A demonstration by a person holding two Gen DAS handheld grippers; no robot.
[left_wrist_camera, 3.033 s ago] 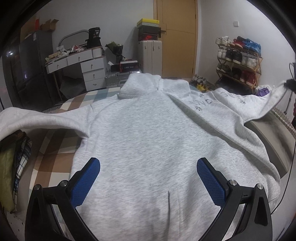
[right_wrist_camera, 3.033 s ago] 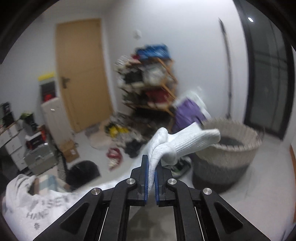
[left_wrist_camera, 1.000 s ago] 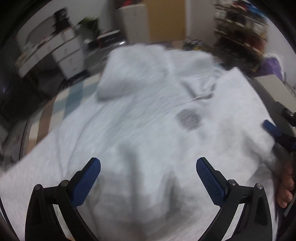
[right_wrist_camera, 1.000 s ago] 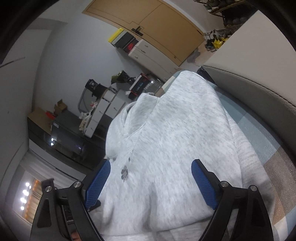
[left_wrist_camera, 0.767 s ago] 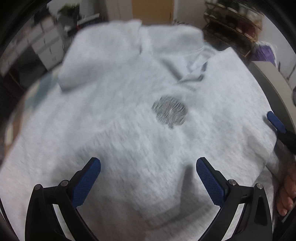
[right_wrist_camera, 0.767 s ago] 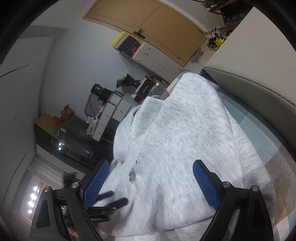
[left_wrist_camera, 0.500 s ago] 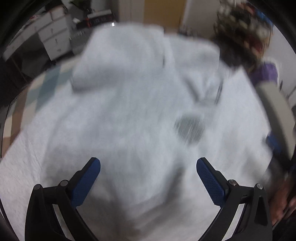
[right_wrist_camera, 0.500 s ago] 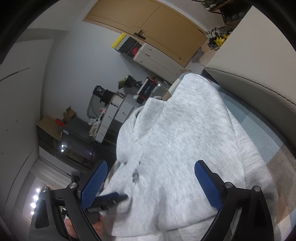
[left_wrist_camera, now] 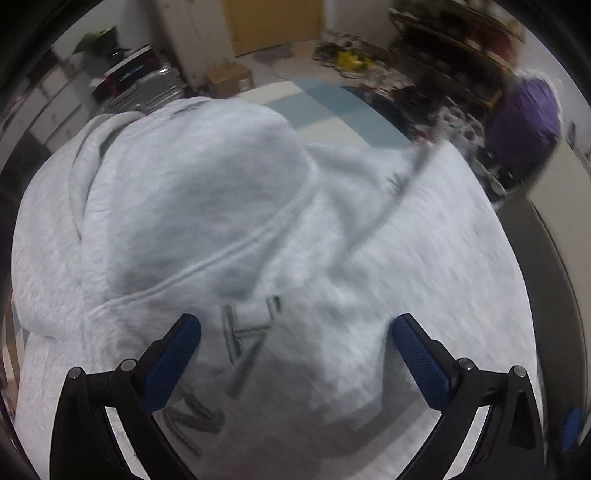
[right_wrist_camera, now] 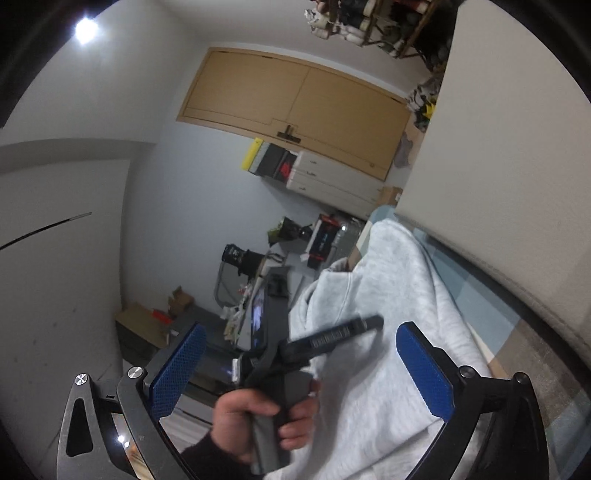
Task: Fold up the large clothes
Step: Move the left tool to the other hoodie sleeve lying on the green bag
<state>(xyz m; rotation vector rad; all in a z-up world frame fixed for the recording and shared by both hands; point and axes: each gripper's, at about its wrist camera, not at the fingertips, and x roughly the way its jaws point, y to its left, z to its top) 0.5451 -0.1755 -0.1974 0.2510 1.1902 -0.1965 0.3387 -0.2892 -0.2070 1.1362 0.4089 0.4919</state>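
A large light grey hoodie (left_wrist_camera: 295, 229) lies spread on the checked bed, its hood (left_wrist_camera: 184, 192) at the upper left and grey embroidered letters (left_wrist_camera: 243, 332) near my fingers. My left gripper (left_wrist_camera: 295, 354) is open and empty, low over the chest just below the hood. In the right wrist view the hoodie (right_wrist_camera: 391, 332) runs along the bed's right side. My right gripper (right_wrist_camera: 301, 365) is open and empty, beside the garment. The person's hand holding the left gripper (right_wrist_camera: 332, 339) shows between its fingers.
A grey padded bed edge (right_wrist_camera: 517, 295) borders the hoodie on the right. Beyond the bed are a wooden door (left_wrist_camera: 273, 22), a white drawer unit (right_wrist_camera: 332, 181), boxes, a cluttered desk (right_wrist_camera: 255, 295), a shoe rack (left_wrist_camera: 461, 44) and a purple bag (left_wrist_camera: 524, 122).
The right sleeve that my right gripper held was folded across the body and let go. My left gripper has moved forward up the hoodie, close to the hood. The right view has swung upward.
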